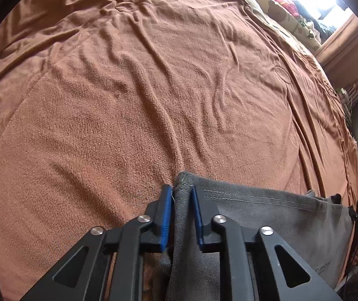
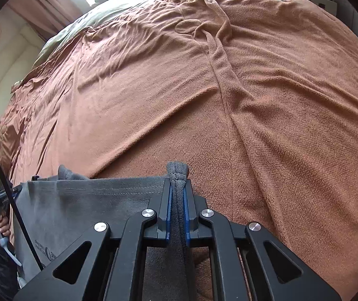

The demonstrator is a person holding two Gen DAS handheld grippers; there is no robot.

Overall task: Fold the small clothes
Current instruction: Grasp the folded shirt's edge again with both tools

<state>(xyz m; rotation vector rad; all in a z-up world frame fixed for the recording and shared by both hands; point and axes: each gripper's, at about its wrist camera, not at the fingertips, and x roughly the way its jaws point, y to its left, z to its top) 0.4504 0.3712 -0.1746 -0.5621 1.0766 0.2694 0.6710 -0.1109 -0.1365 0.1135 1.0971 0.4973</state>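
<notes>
Looking like the fold's barely started: the left gripper and right gripper are each pinched tight on a corner of the soft grey stitched-hem garment, stretched between them over the rumpled brown fleece bedspread.

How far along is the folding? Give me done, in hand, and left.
Done: no finished fold shows; the grey garment is only spread between the grippers over the brown blanket. In hand: the left gripper and the right gripper are each shut on a bunched top corner, with the stitched hem stretched between them. Left: probably laying it flat and making every fold.
</notes>
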